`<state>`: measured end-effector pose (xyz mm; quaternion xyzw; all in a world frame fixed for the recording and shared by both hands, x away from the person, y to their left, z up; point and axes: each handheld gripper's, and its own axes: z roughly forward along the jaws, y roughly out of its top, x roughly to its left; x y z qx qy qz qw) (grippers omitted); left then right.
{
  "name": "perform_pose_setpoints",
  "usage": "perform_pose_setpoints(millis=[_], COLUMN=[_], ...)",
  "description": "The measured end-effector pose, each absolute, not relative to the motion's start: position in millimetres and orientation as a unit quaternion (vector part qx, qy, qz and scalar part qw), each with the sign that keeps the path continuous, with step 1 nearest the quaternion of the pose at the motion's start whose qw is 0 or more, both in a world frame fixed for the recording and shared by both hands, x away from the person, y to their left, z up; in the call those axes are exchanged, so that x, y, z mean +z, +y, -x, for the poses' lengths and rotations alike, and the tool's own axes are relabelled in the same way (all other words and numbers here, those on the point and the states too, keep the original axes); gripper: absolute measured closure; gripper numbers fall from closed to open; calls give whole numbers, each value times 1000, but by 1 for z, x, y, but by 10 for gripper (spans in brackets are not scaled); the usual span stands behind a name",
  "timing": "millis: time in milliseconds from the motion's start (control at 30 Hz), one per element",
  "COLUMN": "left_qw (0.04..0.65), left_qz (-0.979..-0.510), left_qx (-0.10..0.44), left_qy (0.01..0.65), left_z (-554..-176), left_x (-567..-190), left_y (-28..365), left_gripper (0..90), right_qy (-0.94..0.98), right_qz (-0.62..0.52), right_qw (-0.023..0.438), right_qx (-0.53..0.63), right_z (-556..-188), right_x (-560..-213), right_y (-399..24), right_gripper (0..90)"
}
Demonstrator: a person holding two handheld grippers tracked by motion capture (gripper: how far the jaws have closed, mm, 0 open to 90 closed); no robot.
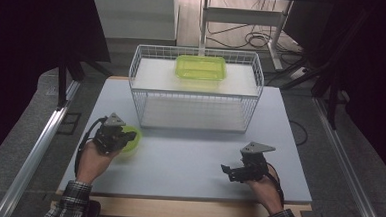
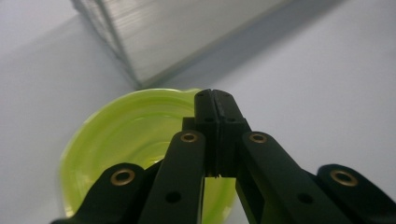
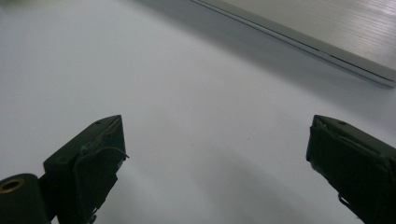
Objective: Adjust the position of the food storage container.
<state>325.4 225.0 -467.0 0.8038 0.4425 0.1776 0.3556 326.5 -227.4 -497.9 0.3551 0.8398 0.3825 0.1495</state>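
The left claw [image 2: 214,95] is clamped tight on the rim of a lime-green bowl [image 2: 135,135], jaws pressed together with the thin plastic edge pinched between them, and the bowl sits at the left side of the grey table [image 1: 188,161], just in front of the left corner of the white wire basket [image 1: 194,88]. Over on the right, the right claw [image 3: 217,154] hangs wide open above bare table with nothing between its jaws, well apart from the bowl. A green rectangular container [image 1: 201,67] sits up on the basket's top shelf.
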Motion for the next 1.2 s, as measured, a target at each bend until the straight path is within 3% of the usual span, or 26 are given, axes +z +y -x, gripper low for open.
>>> perform_pose_setpoints(millis=[600,1200], left_qw=[341,327], left_qz=[-748,-747], left_qx=[232,225], left_qy=[520,534], left_z=[-334,-338], left_x=[-489,-510], left_y=[288,285], left_gripper=[900,900], right_qy=[845,853], right_qz=[-354,-347], right_qw=[150,144], right_qx=[371,362], right_z=[-326,-326], right_x=[-502,-505], right_y=[-225,-222], right_gripper=[56,60])
